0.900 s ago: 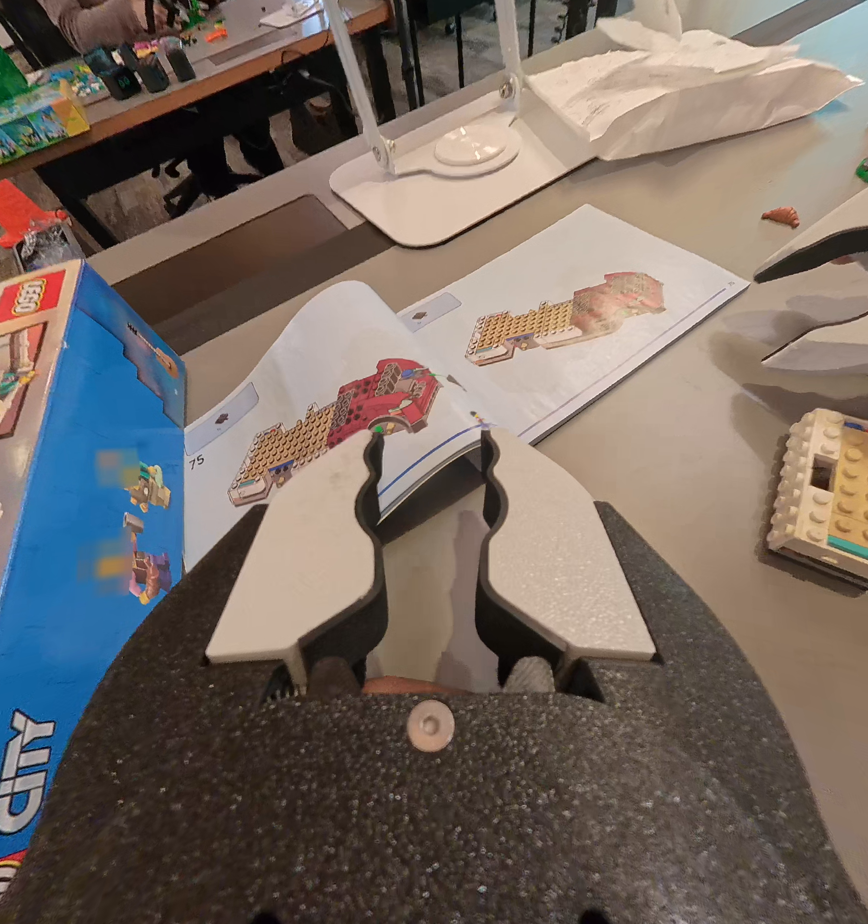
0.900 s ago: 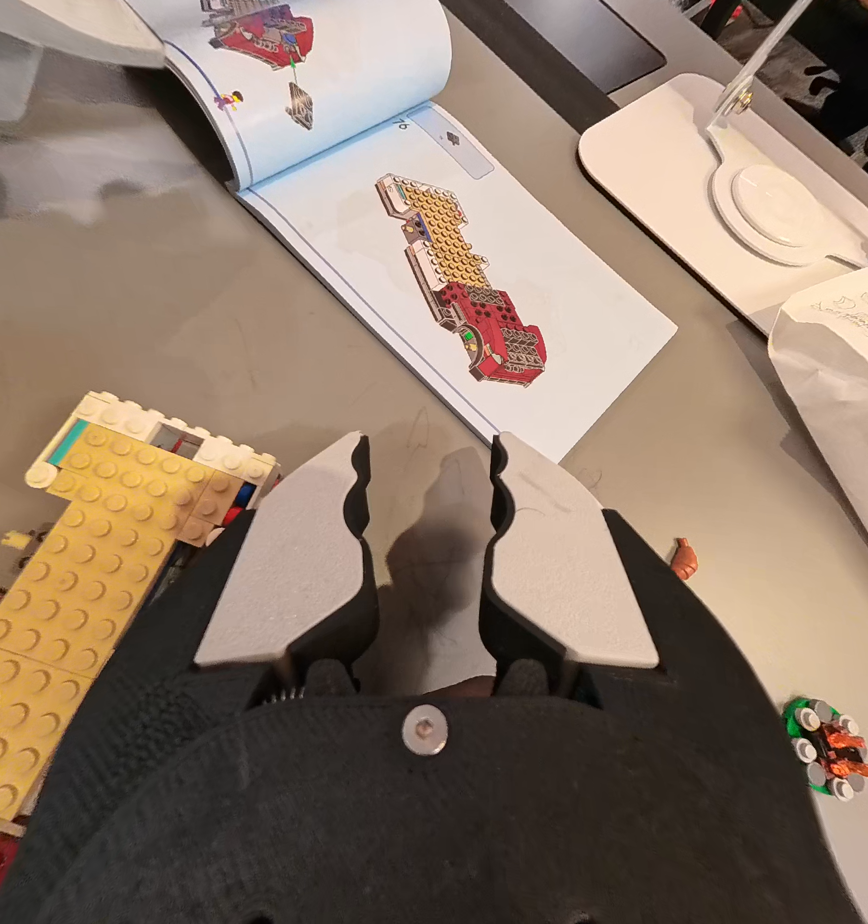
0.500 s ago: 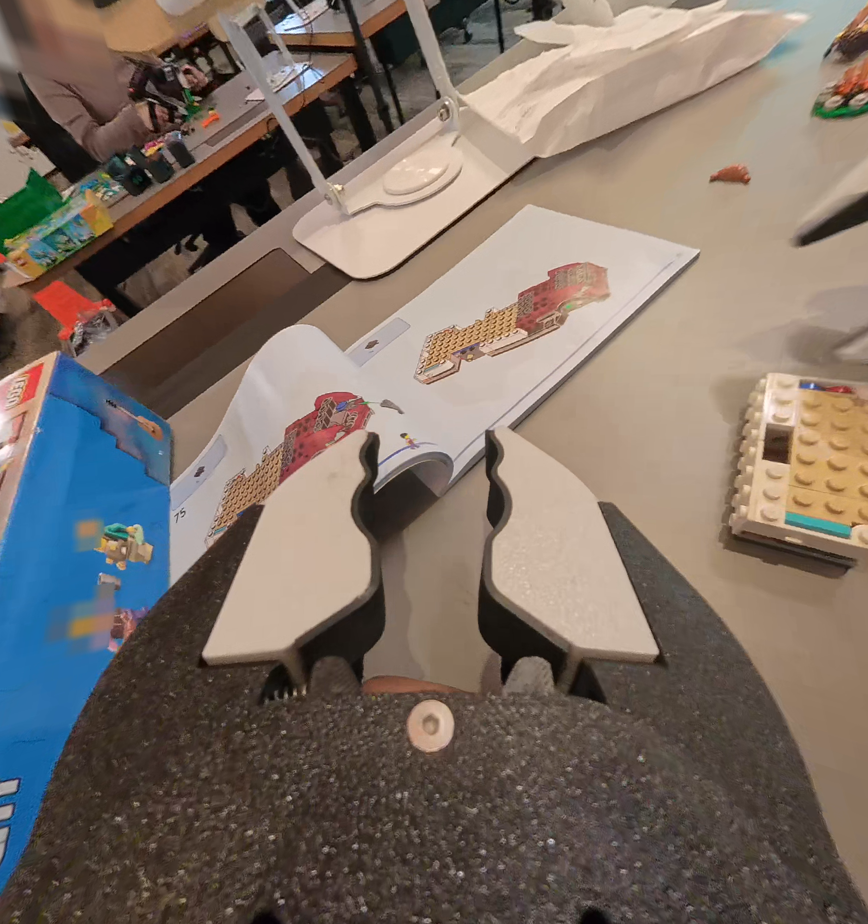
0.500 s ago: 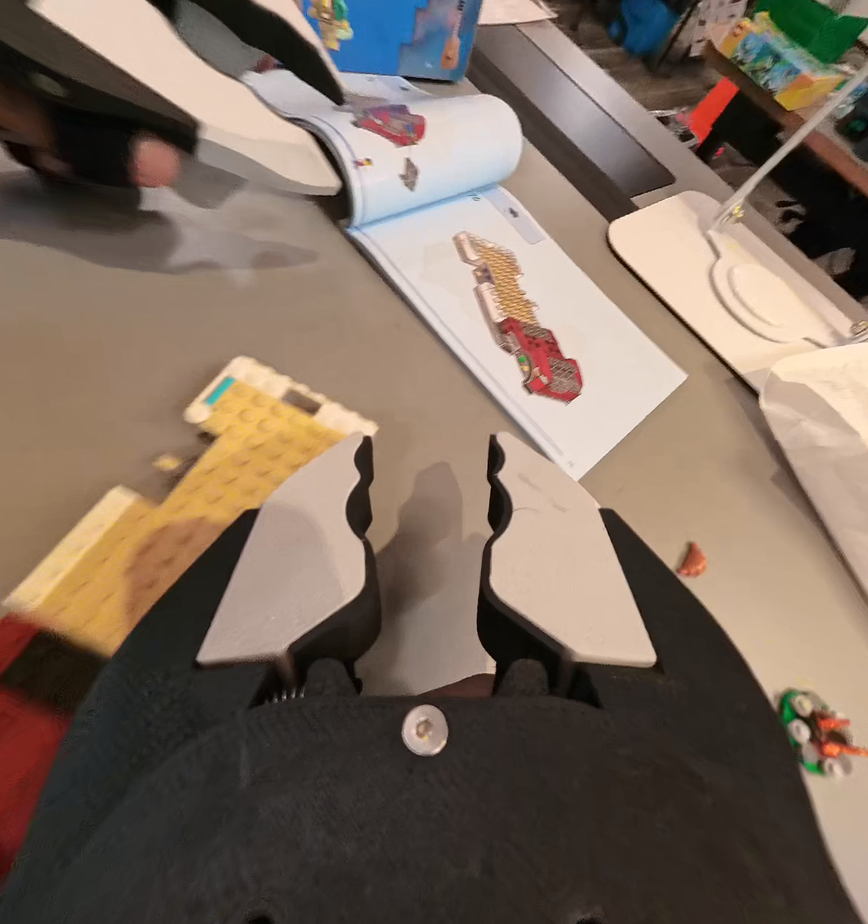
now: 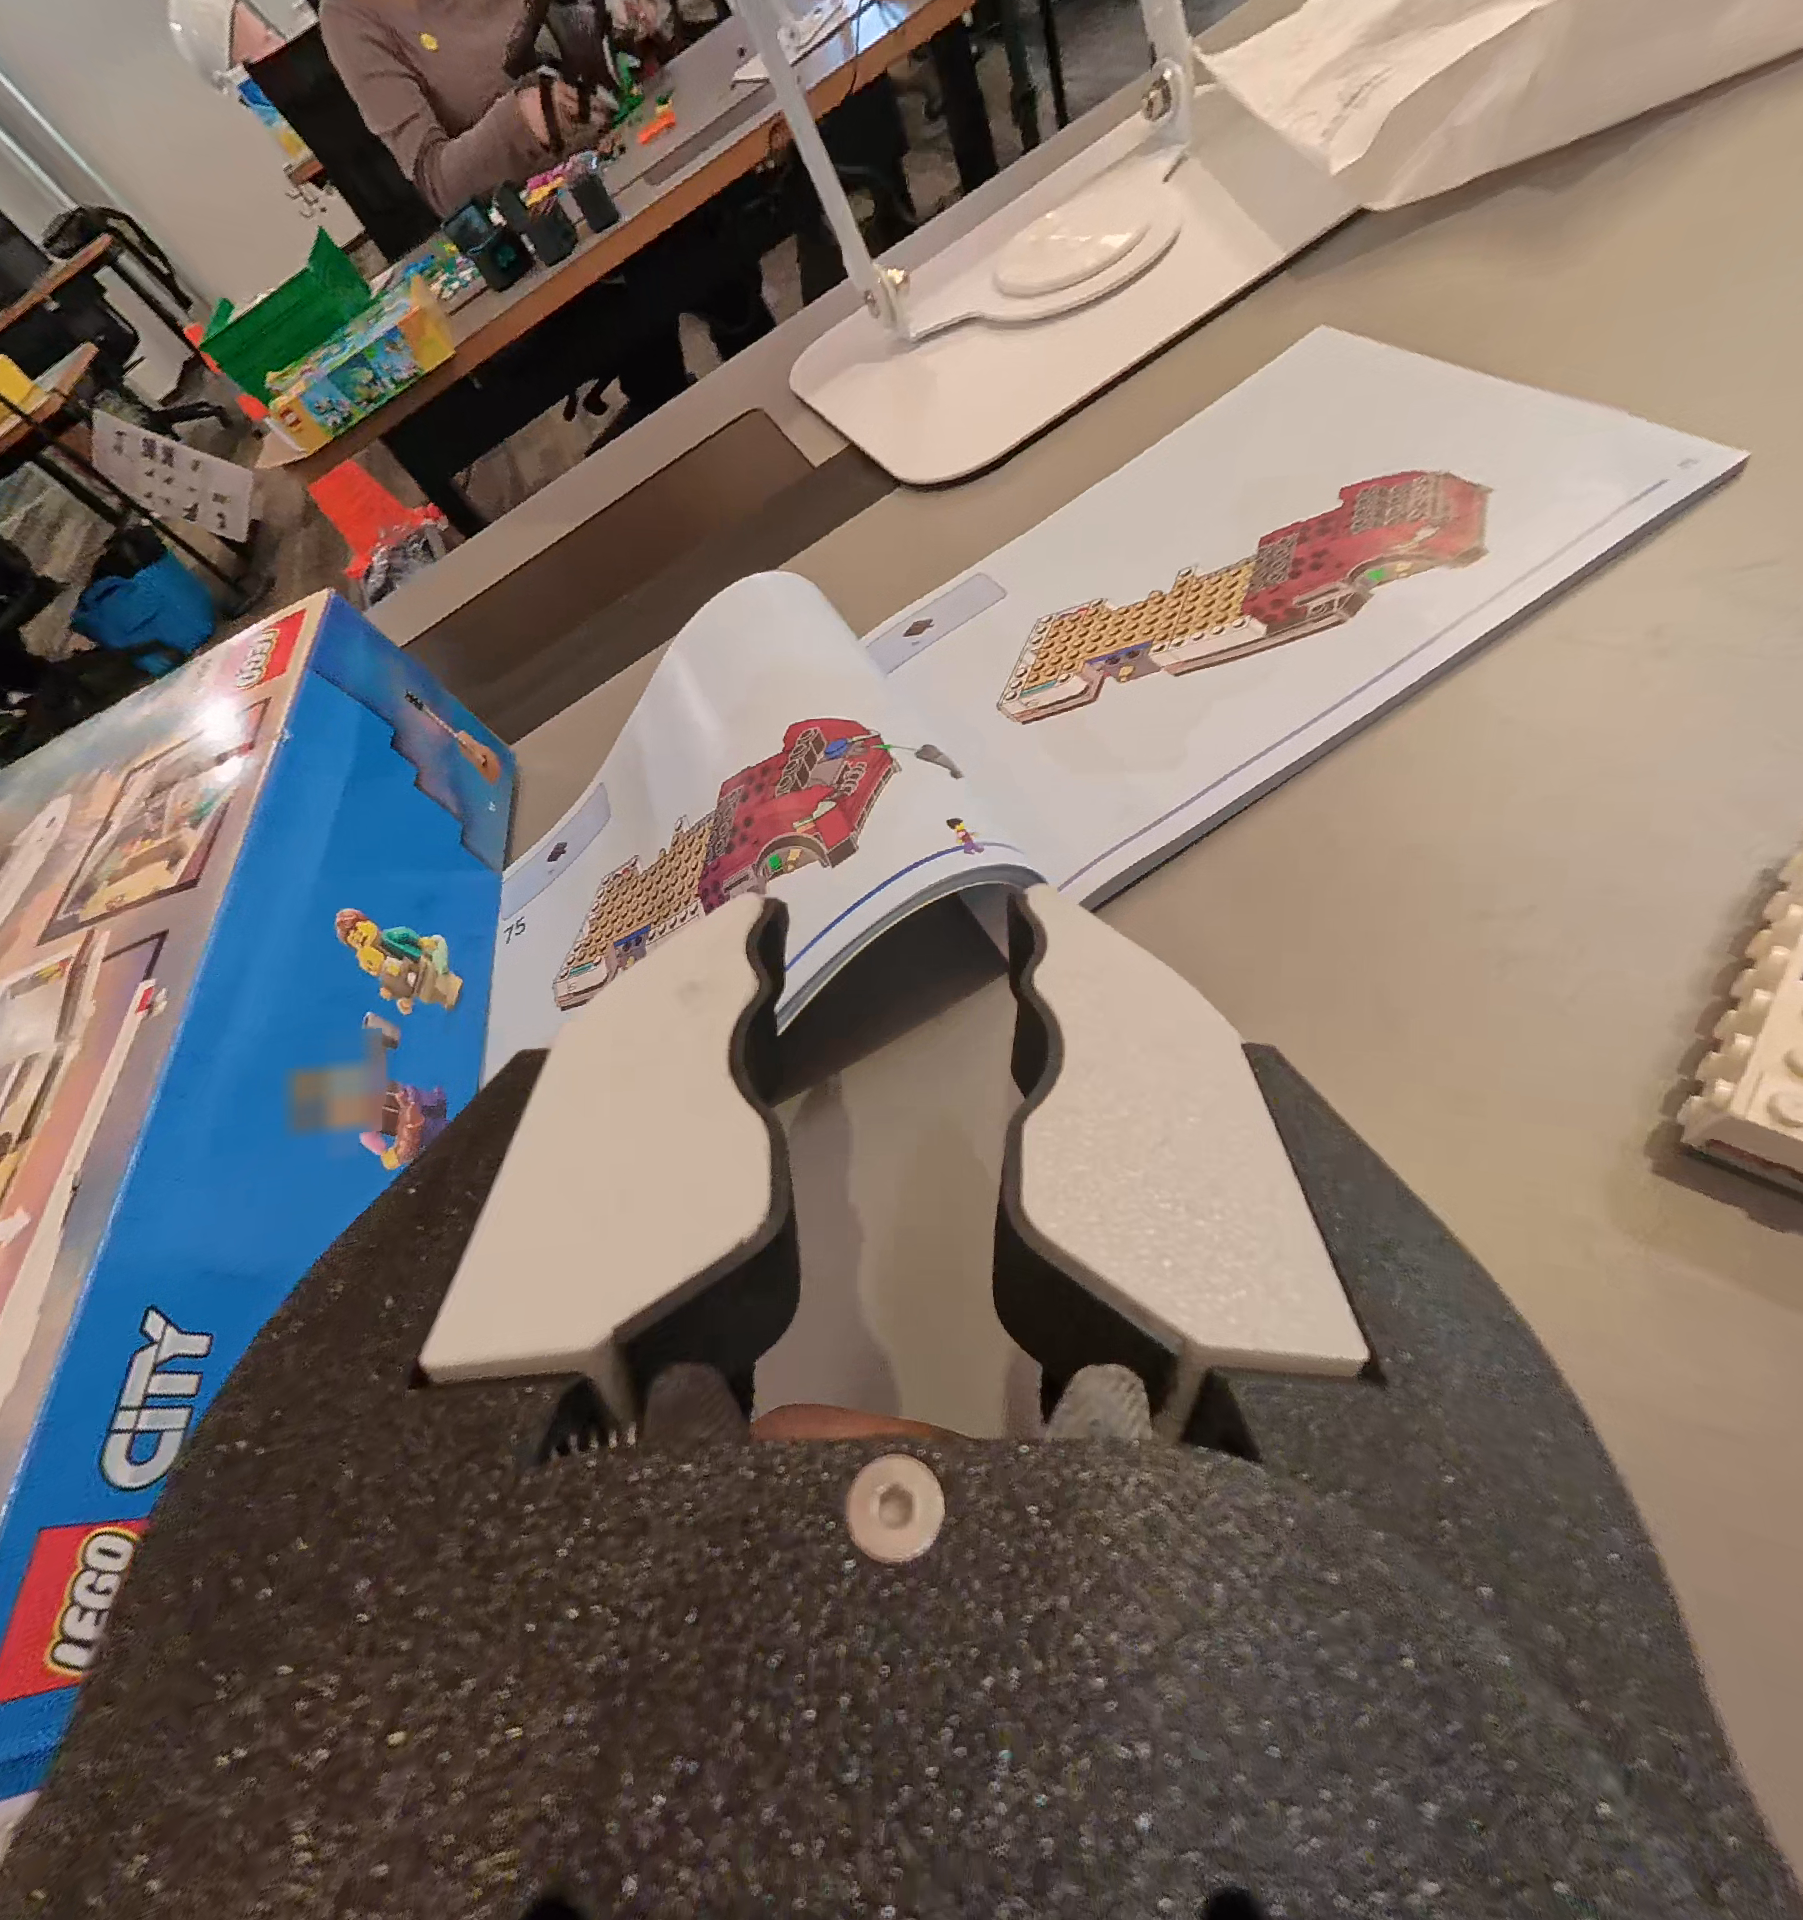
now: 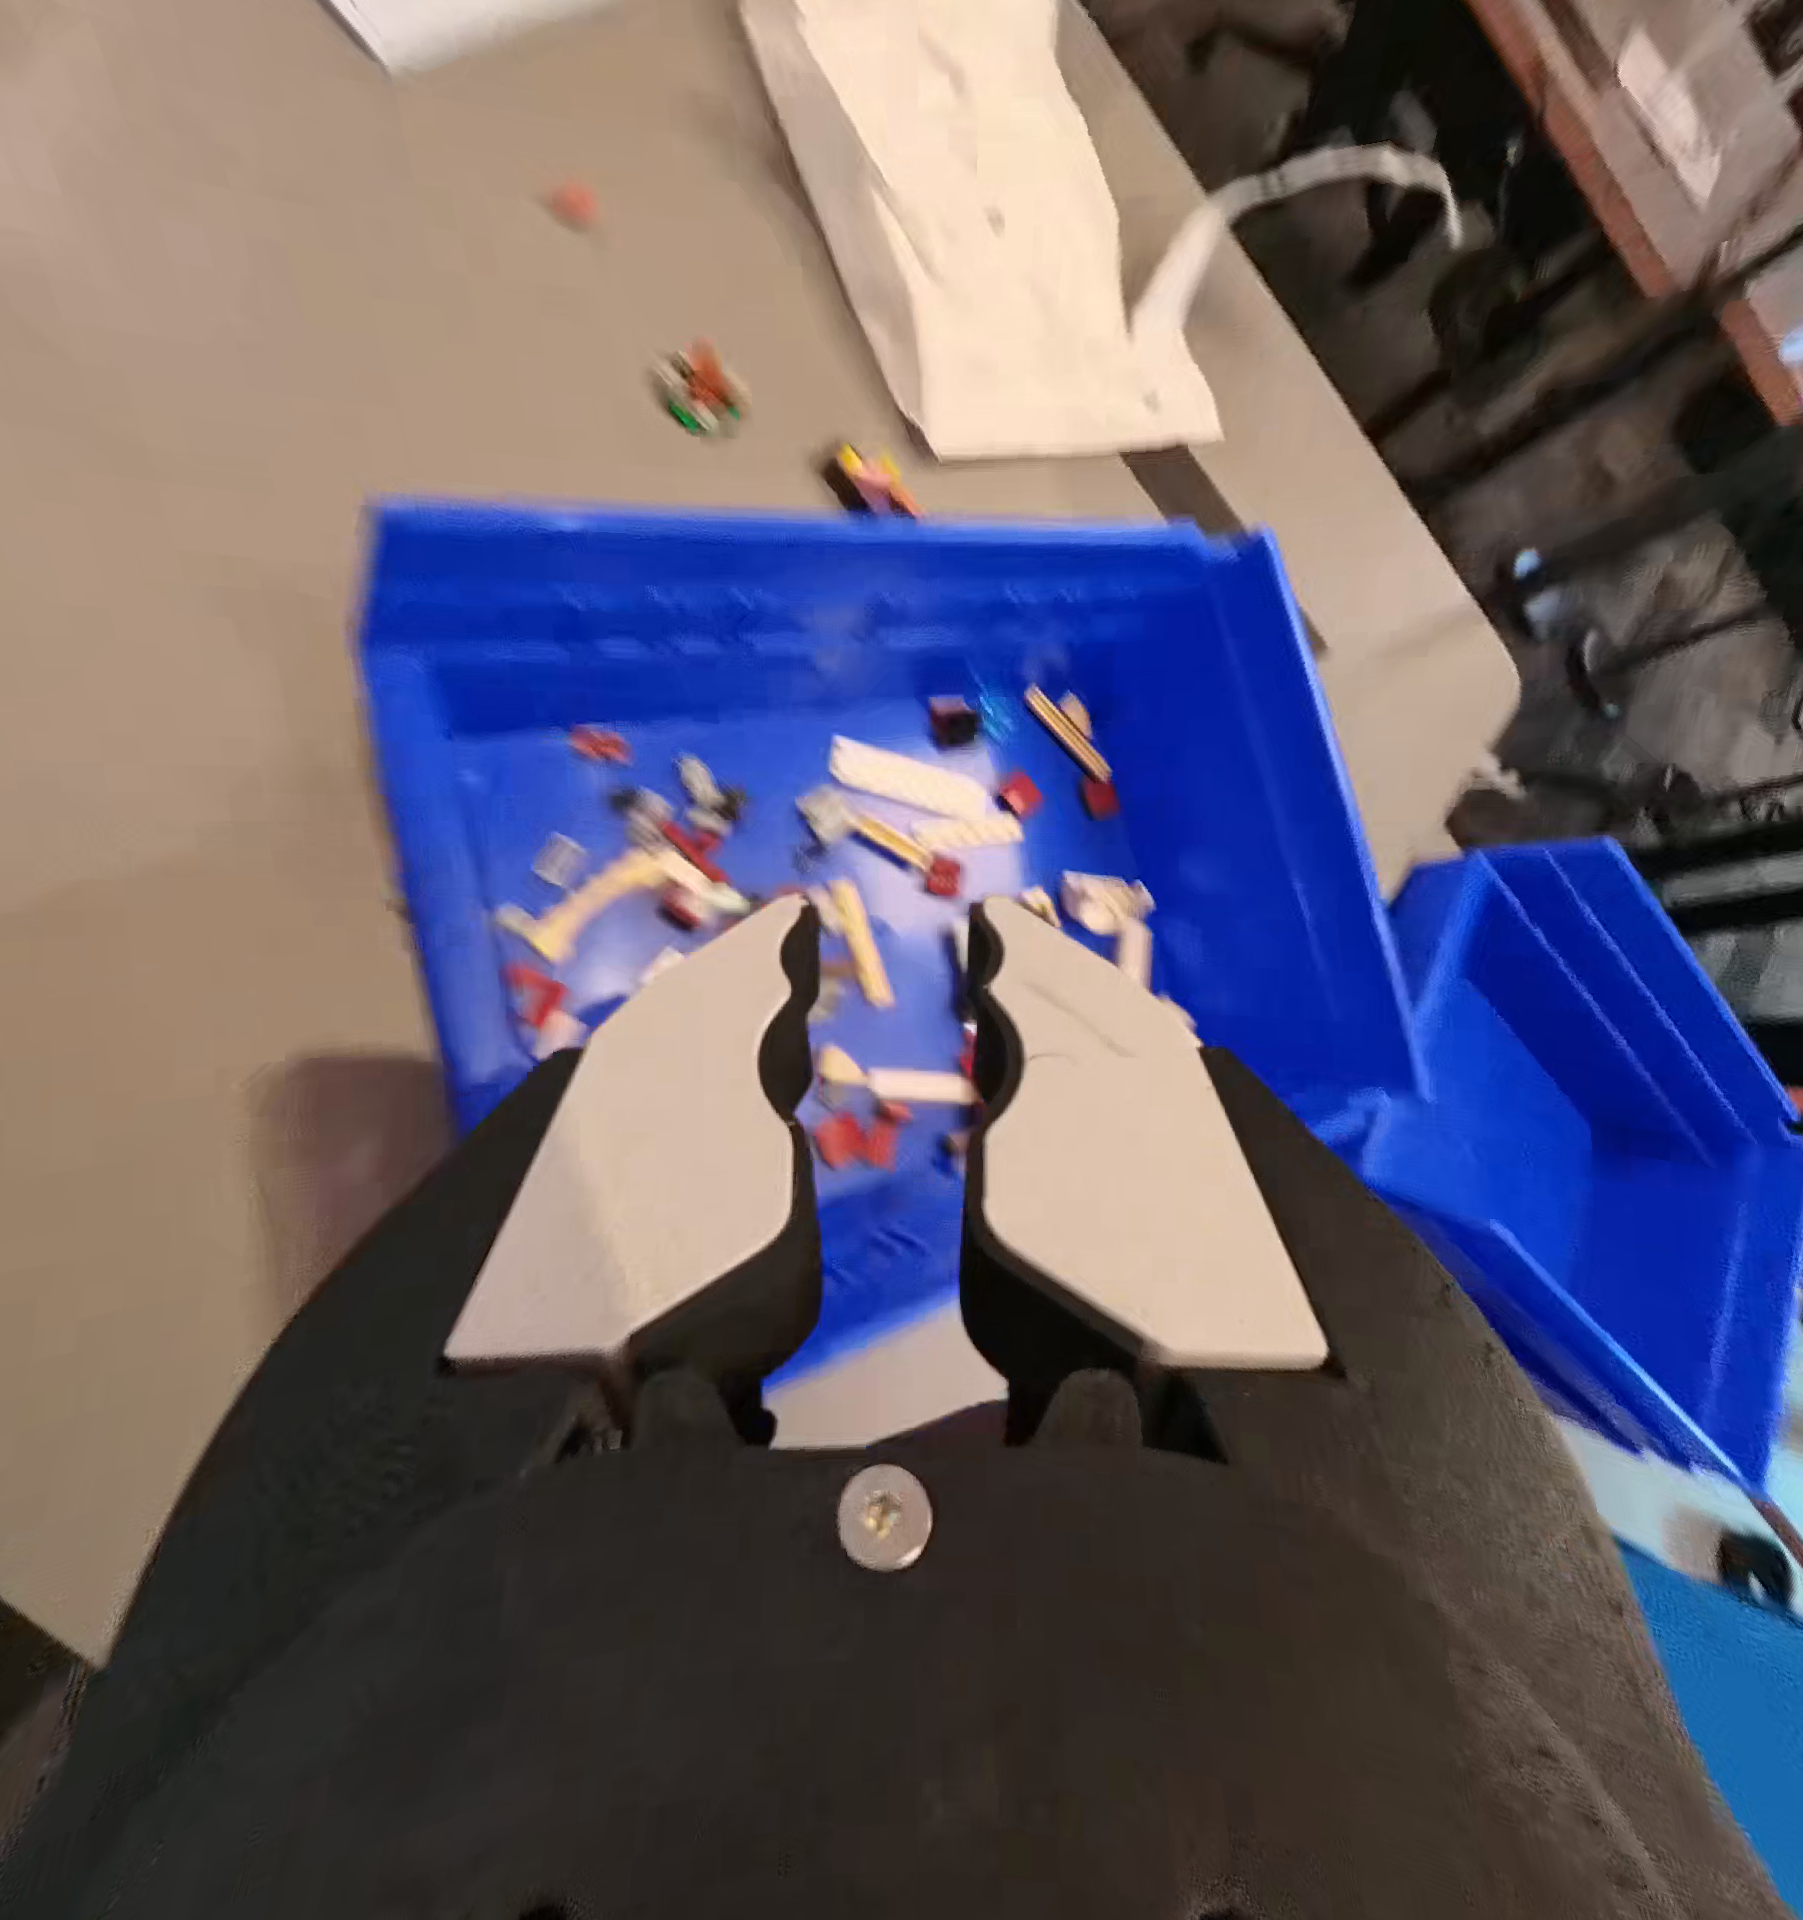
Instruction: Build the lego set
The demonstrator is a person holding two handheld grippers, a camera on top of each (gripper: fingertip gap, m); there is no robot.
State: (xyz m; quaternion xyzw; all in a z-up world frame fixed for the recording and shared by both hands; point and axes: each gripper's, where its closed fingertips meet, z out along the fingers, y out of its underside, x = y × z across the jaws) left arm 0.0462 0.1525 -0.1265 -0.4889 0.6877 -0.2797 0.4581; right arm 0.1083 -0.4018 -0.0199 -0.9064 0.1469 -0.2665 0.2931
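over the bin our right tongs gape empty; by the booklet our left tongs spread wider, empty.

A red logo and large white lettering are printed on the blue box just left of the open instruction booklet. A page number is printed at the booklet's left corner. Faint handwriting is seen on the white paper bag beyond the booklet.

Open instruction booklet, curled page; brick-strewn blue bin
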